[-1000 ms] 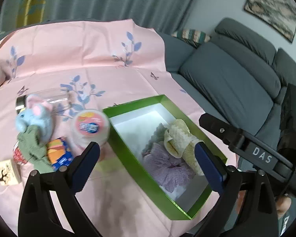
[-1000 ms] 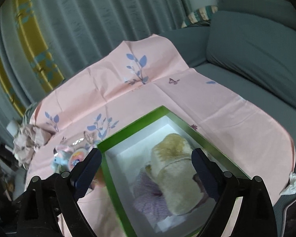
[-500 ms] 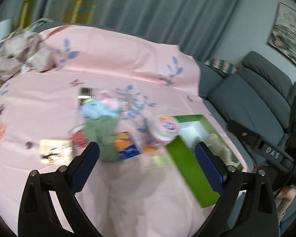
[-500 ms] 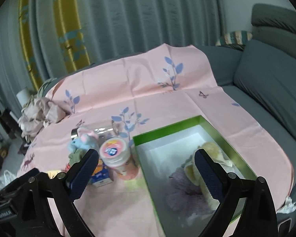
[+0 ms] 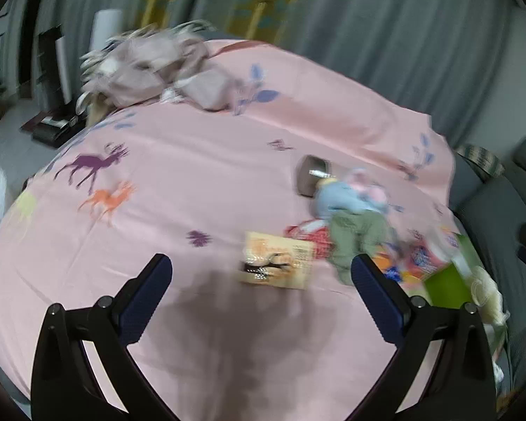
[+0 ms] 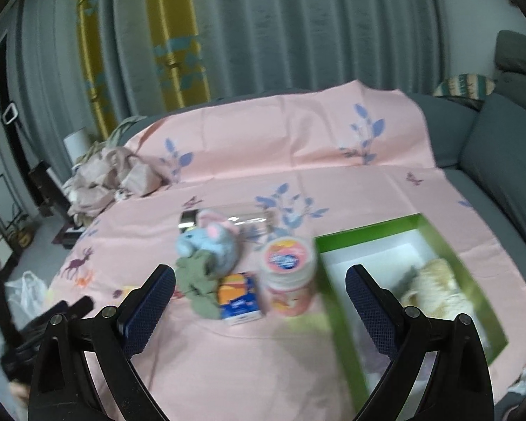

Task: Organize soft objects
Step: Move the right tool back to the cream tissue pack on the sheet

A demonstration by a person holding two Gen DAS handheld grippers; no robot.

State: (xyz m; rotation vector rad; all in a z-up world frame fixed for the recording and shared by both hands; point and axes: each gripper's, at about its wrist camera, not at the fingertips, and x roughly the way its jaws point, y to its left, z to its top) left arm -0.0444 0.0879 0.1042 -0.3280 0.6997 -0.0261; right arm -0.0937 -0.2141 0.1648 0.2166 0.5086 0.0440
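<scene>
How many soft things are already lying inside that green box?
2 that I can make out: a cream fluffy item toward the far right side of the green box, and a blurred purple one nearer the camera, half hidden behind the right gripper.

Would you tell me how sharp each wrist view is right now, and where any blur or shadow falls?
Left wrist view: strong motion blur smears the blue plush mouse and the yellow card; a dark shadow lies on the pink cloth between the open fingers. Right wrist view: milder blur, worst at the green box; fisheye bends the curtains.
</scene>
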